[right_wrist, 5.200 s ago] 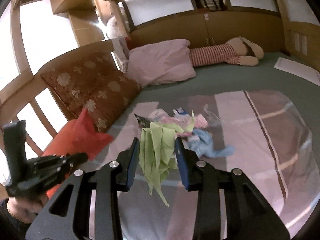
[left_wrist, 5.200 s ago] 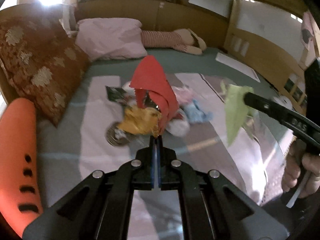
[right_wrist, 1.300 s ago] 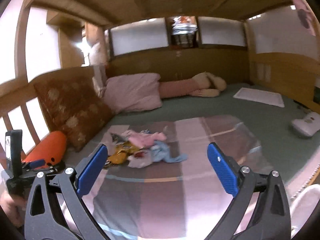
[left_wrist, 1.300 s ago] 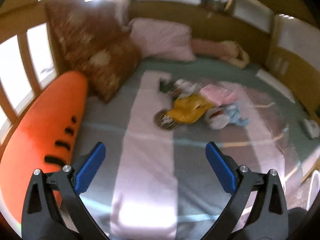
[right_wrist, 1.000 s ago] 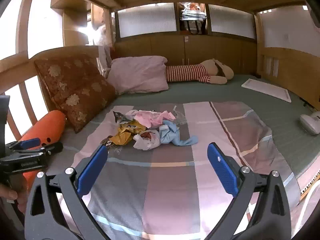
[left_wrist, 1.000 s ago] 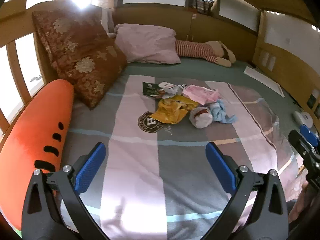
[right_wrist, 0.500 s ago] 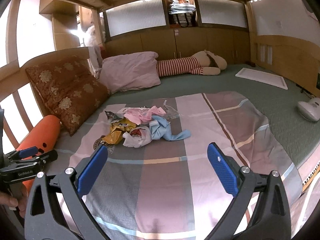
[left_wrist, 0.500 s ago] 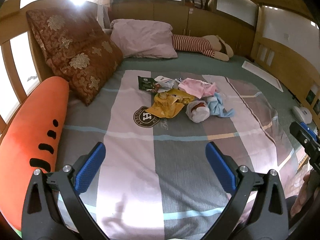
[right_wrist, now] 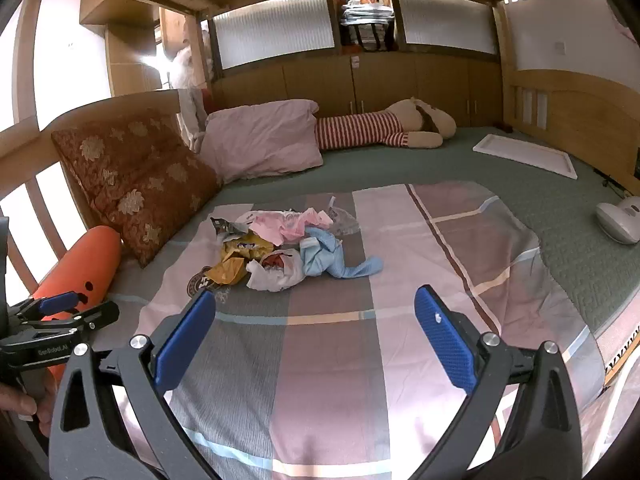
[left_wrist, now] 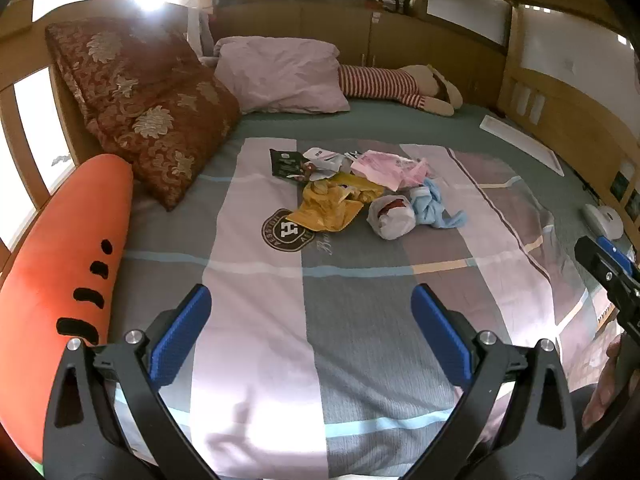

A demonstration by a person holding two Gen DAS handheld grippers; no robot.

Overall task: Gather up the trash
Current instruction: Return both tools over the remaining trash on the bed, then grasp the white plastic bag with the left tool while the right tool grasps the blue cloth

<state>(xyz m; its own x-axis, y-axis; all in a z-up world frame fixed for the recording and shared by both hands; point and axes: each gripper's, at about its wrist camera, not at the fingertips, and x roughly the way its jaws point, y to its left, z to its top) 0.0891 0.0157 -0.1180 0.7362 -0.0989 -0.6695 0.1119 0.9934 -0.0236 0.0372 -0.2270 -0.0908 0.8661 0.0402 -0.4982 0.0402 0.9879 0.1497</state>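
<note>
1. The left gripper [left_wrist: 311, 334] has its jaws wide open. Nothing is in them.
2. The right gripper [right_wrist: 314, 334] is the same: jaws wide open and holding nothing.
3. Both grippers hang over the near part of the bed [left_wrist: 256, 320], well apart from the trash.
4. The trash pile [left_wrist: 352, 196] sits in the middle of the bed, on the striped blanket [right_wrist: 328, 360].
5. In the pile I can see a yellow bag [left_wrist: 330, 206], a white bag [left_wrist: 391, 216] with something red inside, a blue cloth [left_wrist: 434, 210], a pink wrapper [left_wrist: 386, 168] and a dark packet [left_wrist: 286, 162].
6. The next job, I think, is to reach forward and grab one piece with each gripper.
7. The yellow bag is on the left side of the pile, so it suits the left gripper. The blue cloth or white bag is on the right side, so one of them suits the right gripper.
8. Keep the jaws open until a crumpled edge sits between them. Then squeeze.
9. Pinch only the trash. The blanket is soft and could get caught too.
10. Lift slowly. The pieces touch and overlap, so one may drag another along.
11. The carrot pillow [left_wrist: 60, 264], the brown cushion [left_wrist: 148, 120] and the striped toy [right_wrist: 384, 128] are not trash. Leave them be.
12. I cannot see a bin in these views.
</note>
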